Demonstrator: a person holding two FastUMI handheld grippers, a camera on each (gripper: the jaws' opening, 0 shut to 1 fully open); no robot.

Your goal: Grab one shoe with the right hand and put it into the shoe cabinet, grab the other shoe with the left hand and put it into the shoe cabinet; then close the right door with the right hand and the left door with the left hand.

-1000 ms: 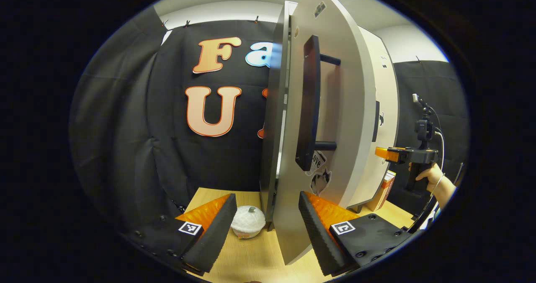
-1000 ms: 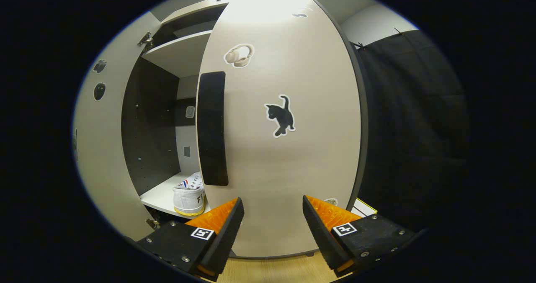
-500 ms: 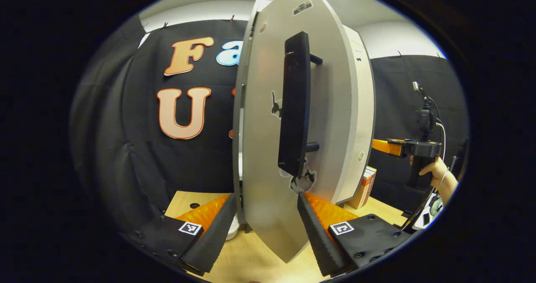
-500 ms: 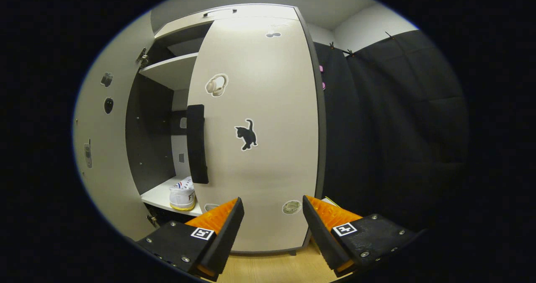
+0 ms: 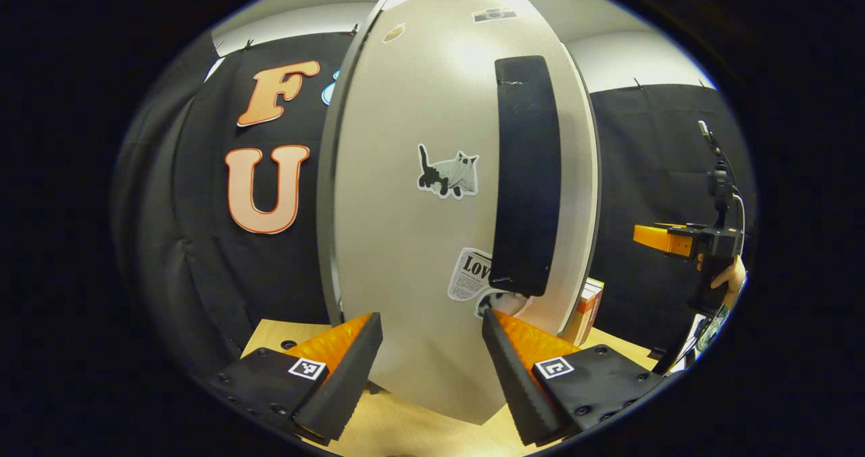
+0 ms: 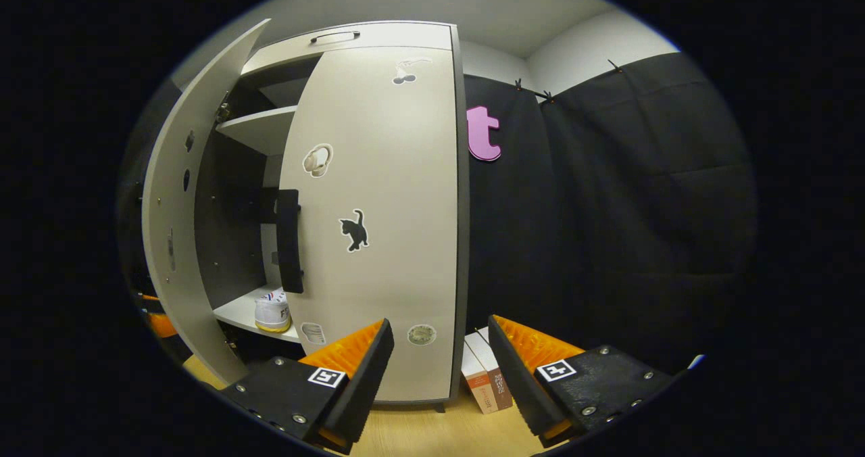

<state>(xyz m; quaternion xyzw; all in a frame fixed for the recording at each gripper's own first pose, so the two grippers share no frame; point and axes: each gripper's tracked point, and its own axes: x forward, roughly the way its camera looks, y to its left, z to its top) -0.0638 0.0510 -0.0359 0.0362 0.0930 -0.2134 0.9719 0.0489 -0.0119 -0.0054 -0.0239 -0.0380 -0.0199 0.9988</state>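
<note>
just ahead, left door (image 5: pixel 419 241) between spread, empty left gripper (image 5: pixel 431 362) fingers (image 5: pixel 344 369)

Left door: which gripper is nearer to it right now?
Left. The left gripper is right up against the left door, fingers open astride its face. The right gripper sits back, facing the shut right door.

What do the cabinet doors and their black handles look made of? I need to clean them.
The right door looks like matte beige laminated board, flat with a dark edge. The left door looks the same. The handle looks like matte black plastic or painted metal; I cannot tell which.
</note>
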